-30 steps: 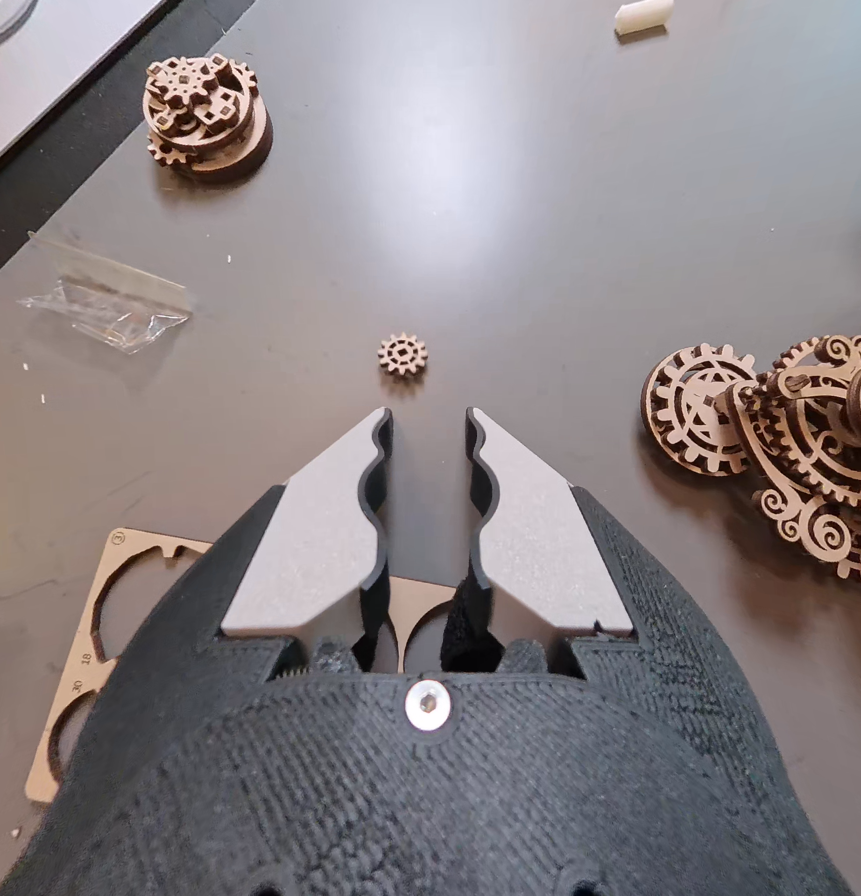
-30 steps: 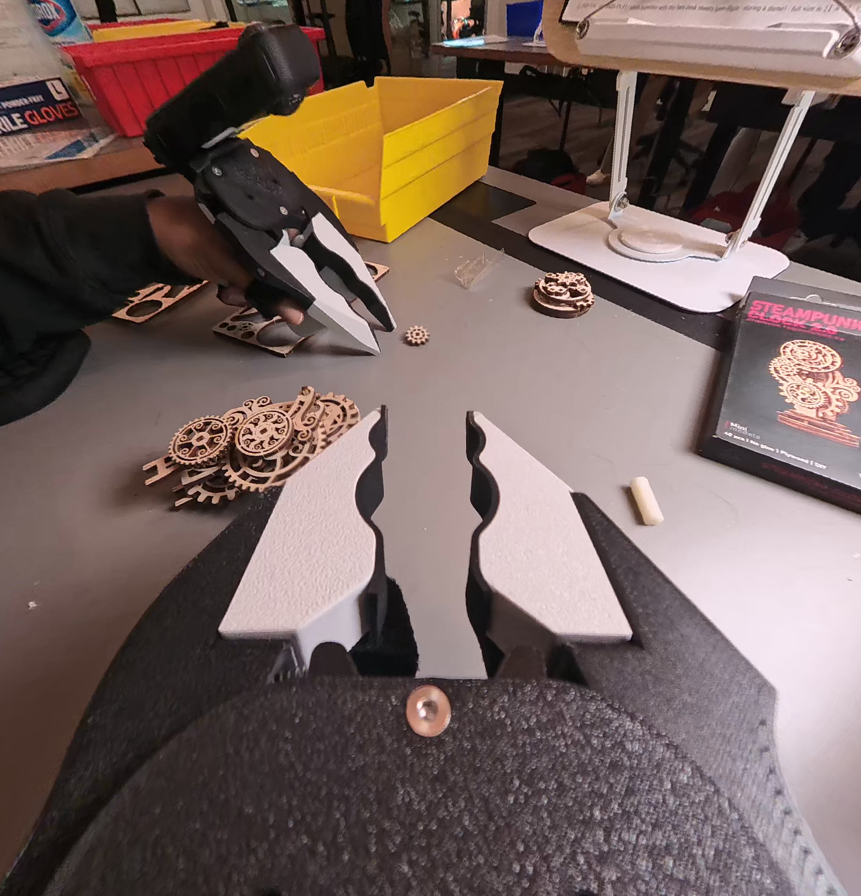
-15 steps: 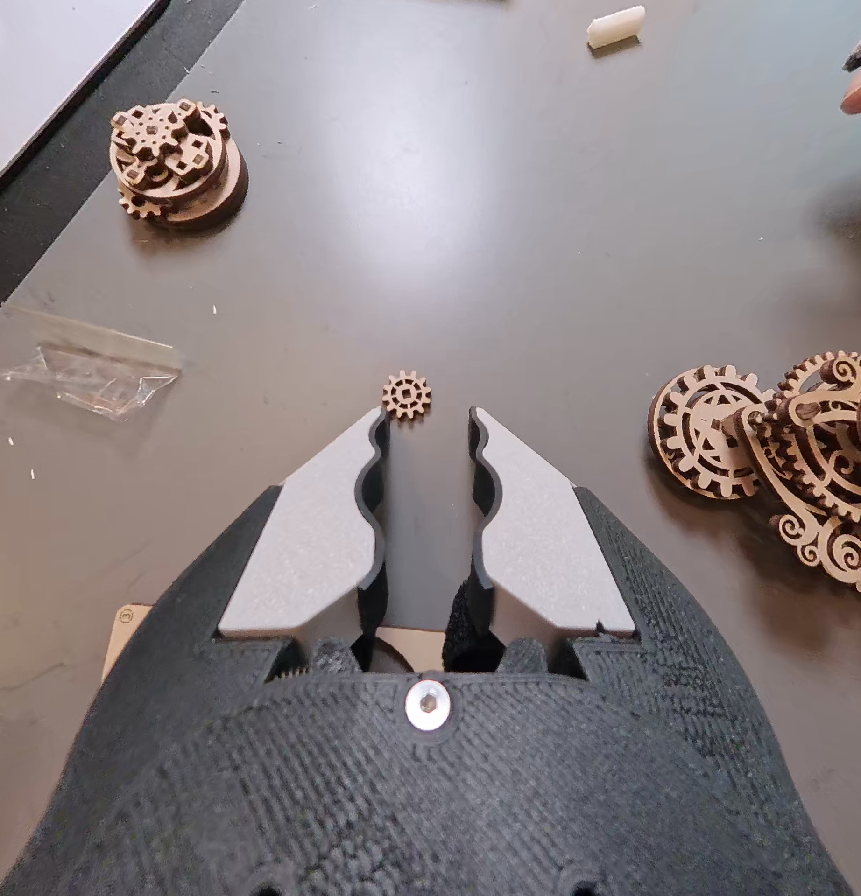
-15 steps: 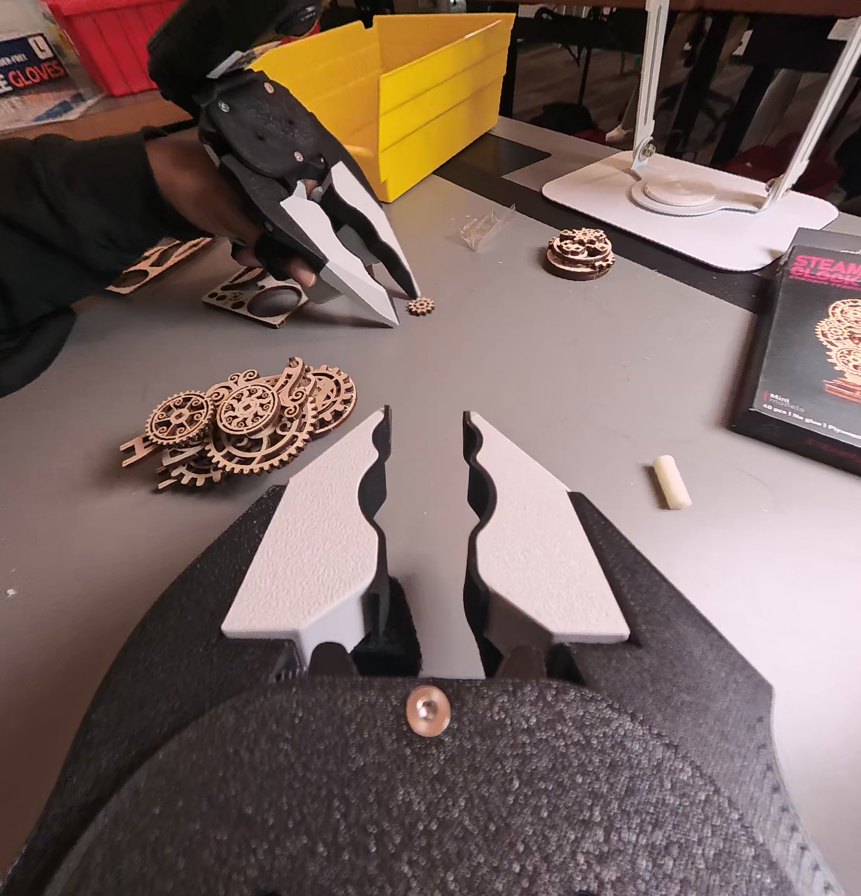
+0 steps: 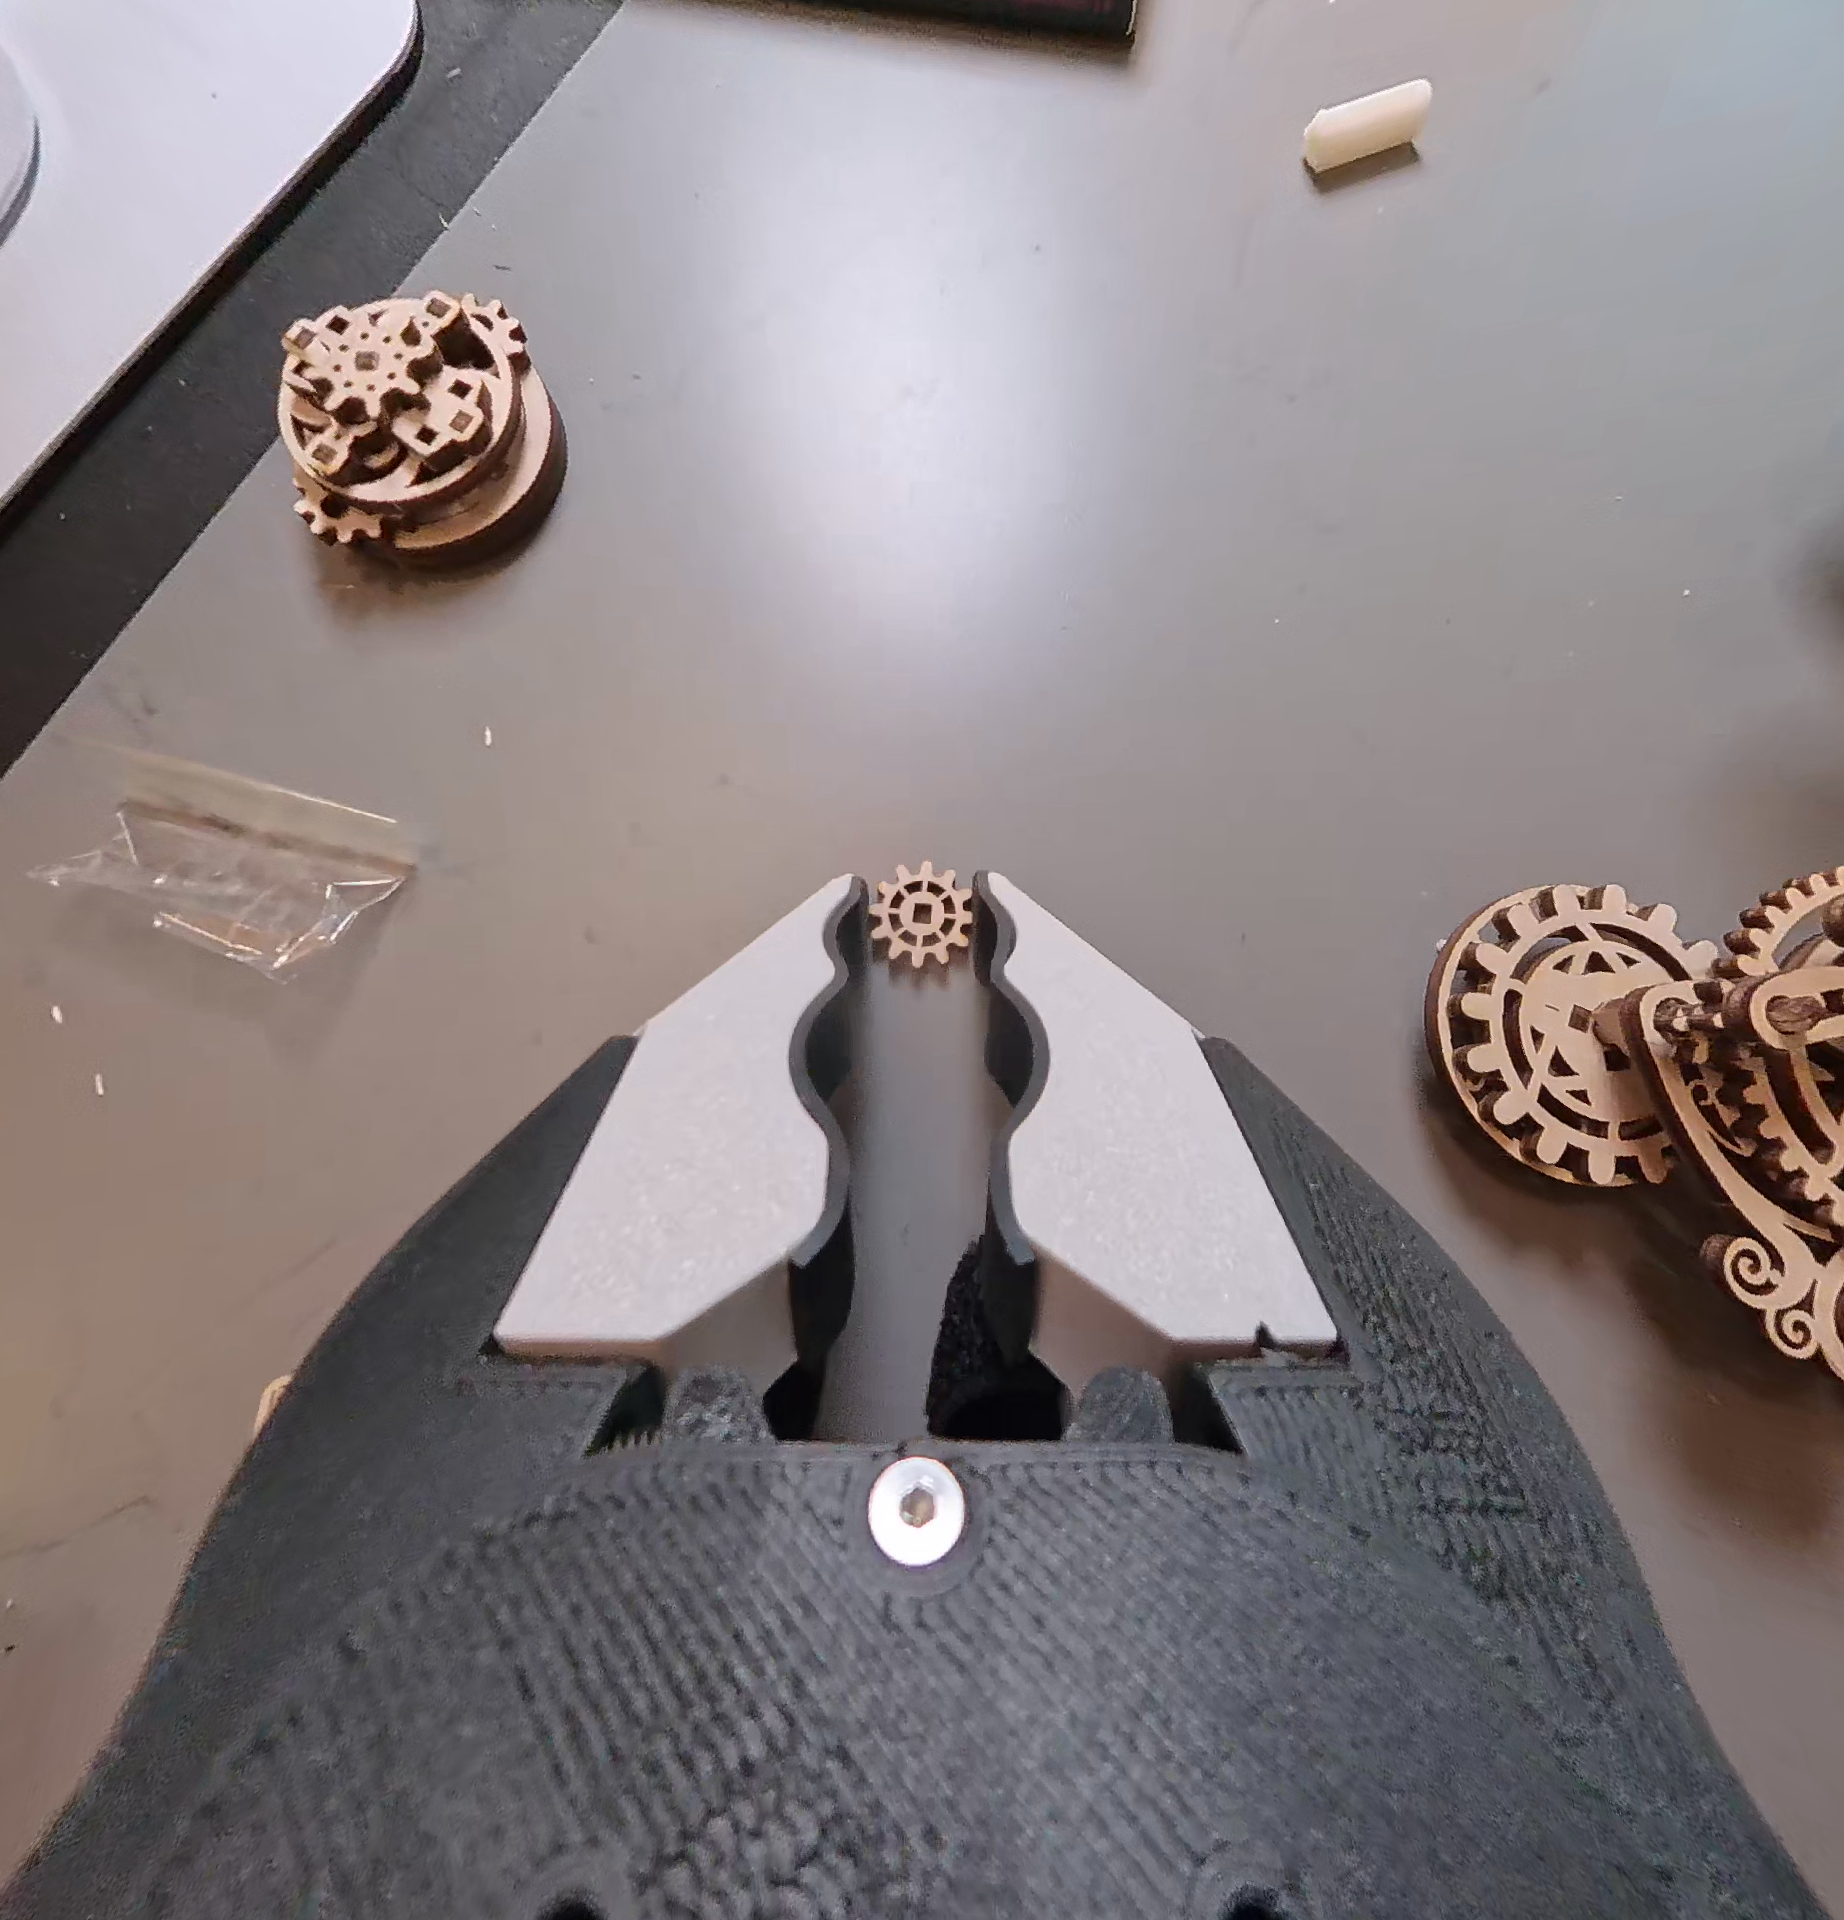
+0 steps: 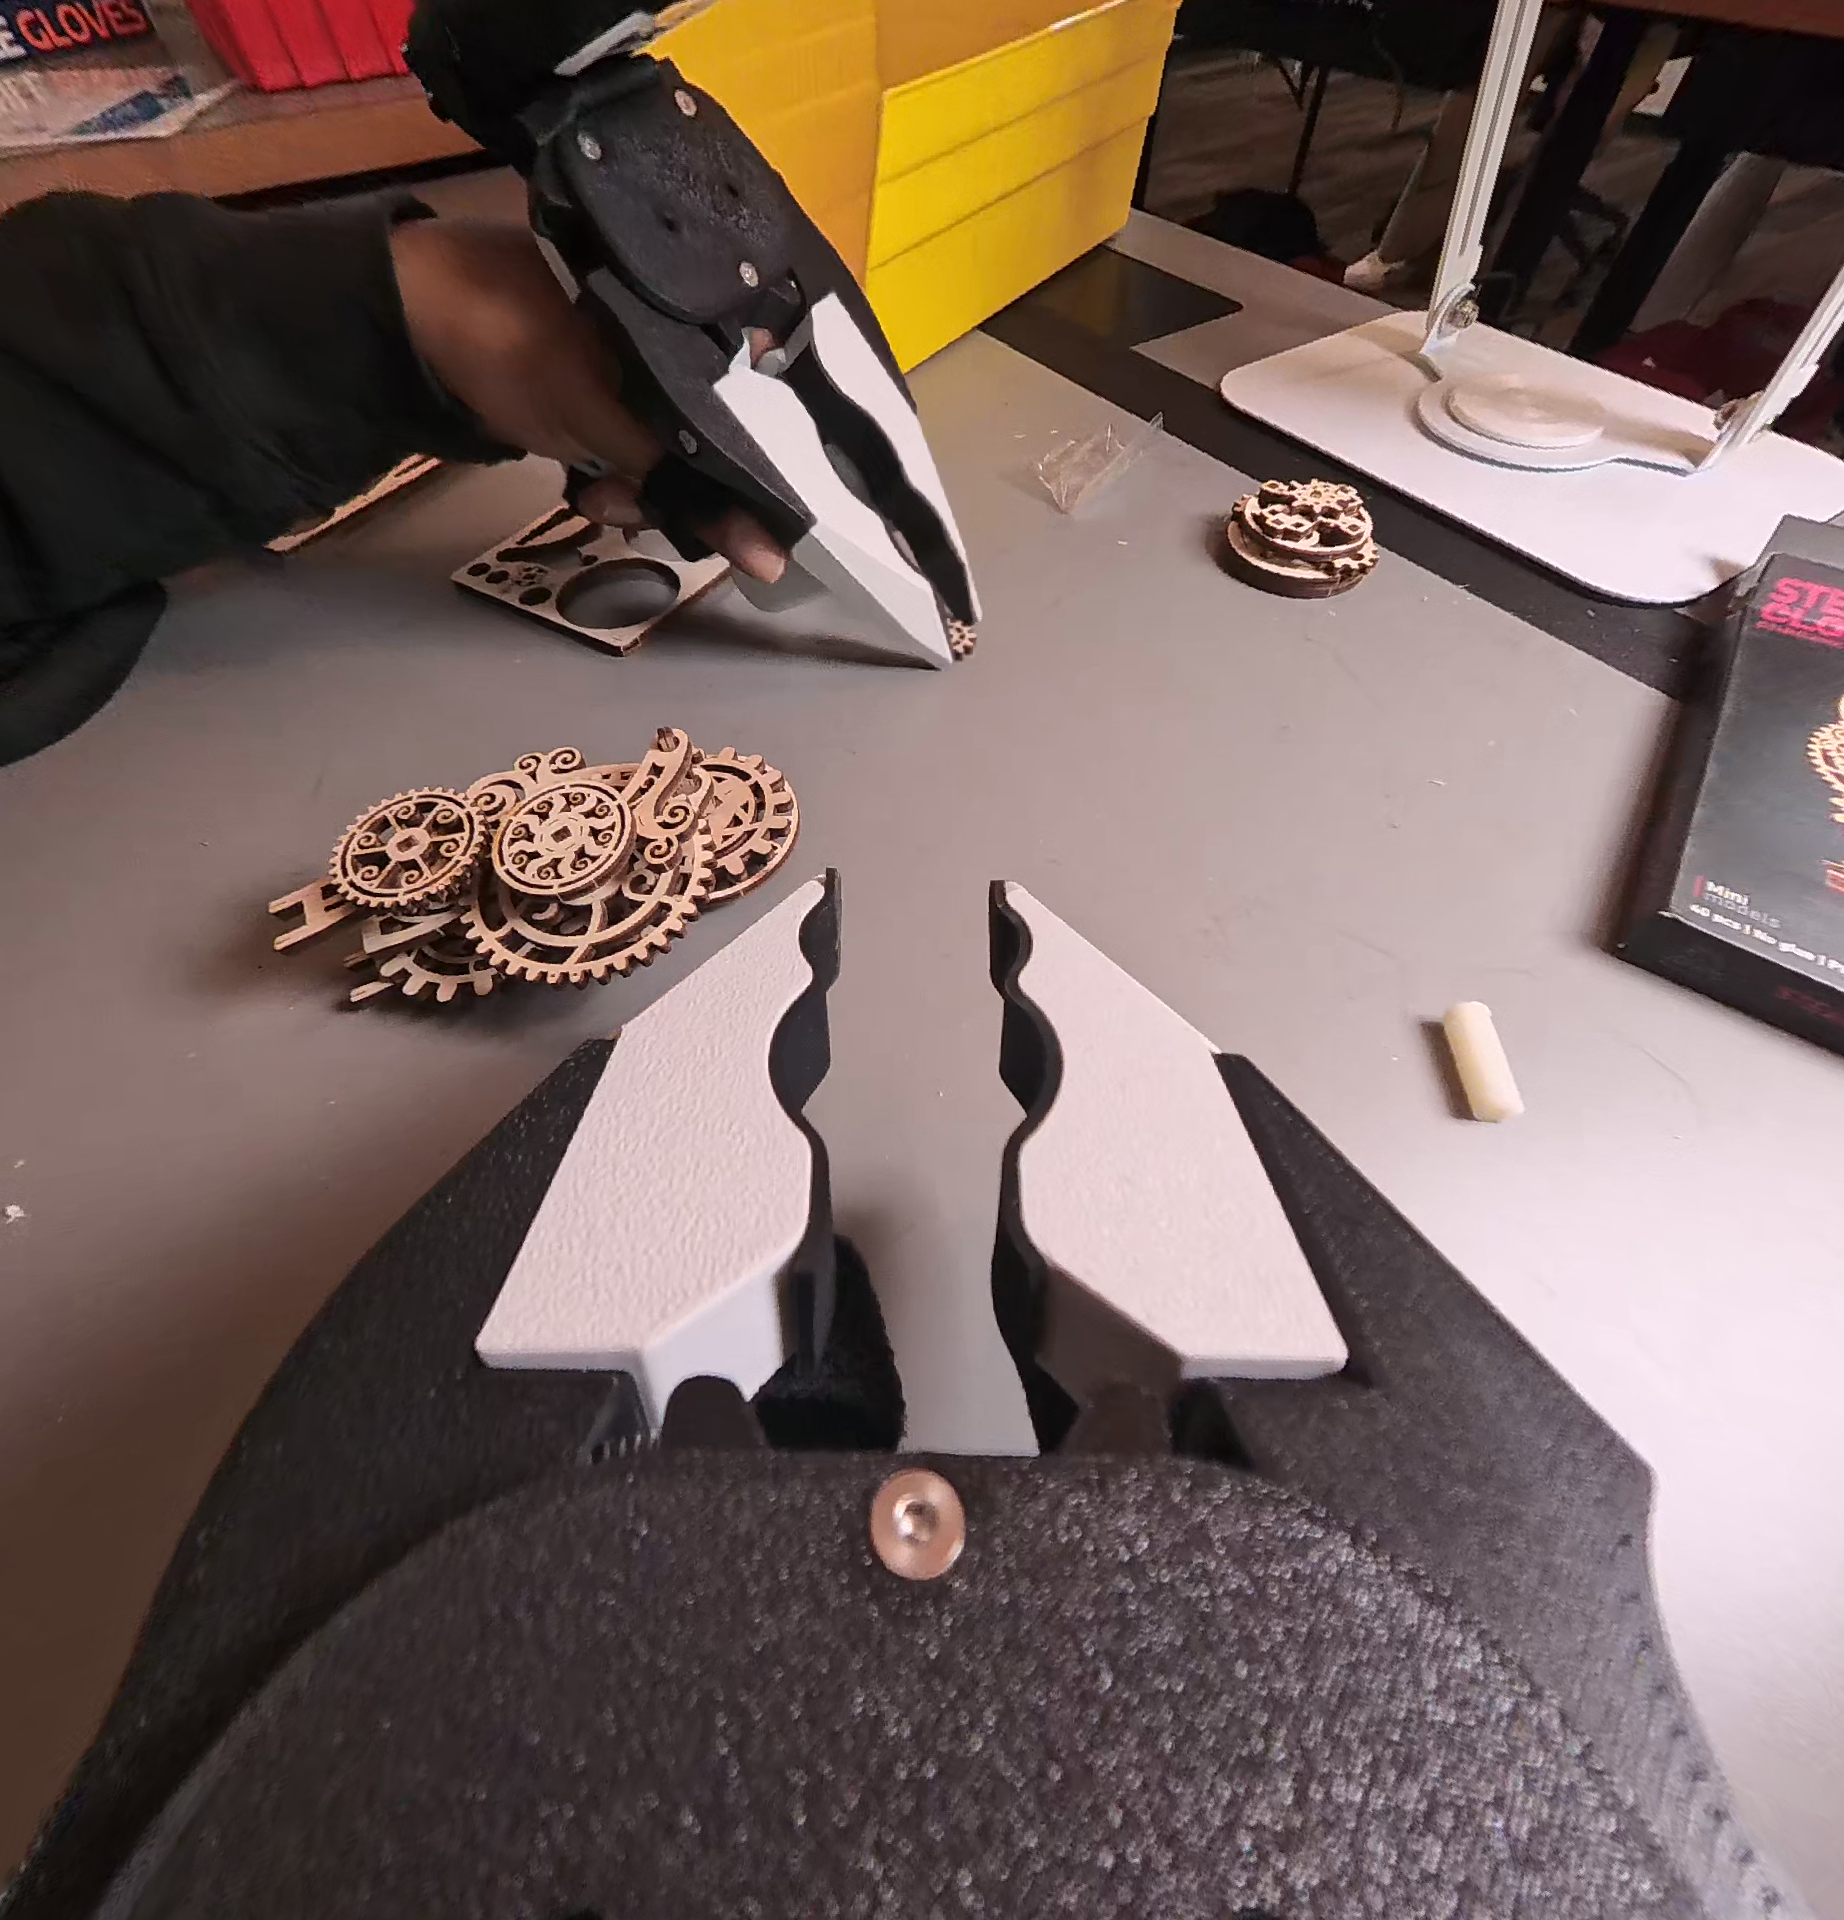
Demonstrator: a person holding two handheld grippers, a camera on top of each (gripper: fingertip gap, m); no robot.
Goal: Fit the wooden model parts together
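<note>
- Left wrist view is showing the small wooden gear (image 5: 919, 915) lying flat on the grey table (image 5: 1105, 520), sitting right between the fingertips of the left gripper (image 5: 919, 914); the pads are standing close on either side of its teeth, but a firm pinch is not showing, so the claw is reading as spread around it.
- Handling, as a judgement: the gear is looking thin, light and stiff, with fine laser-cut teeth and spokes that are likely snapping under a hard squeeze; taking it across its toothed rim, gently, is seeming the safest hold, and being flat it may be sliding on the smooth top.
- Right gripper (image 6: 913, 904) is hanging spread and bare, nearer the camera than the gear (image 6: 962, 634).
- Partly built gear assembly (image 6: 554, 873) is lying to the left of the gear in the right wrist view, well apart.
- Round stacked wooden piece (image 6: 1302, 535) is resting beyond the gear, near a white stand base (image 6: 1520, 436).
- Clear plastic bag (image 5: 222, 883), pale wax stick (image 6: 1481, 1060), punched-out wooden sheet (image 6: 585, 582) and dark box (image 6: 1791, 790) are lying around the gear.
- Yellow bin (image 6: 1001, 156) is standing behind the gear, at the table's far side.
</note>
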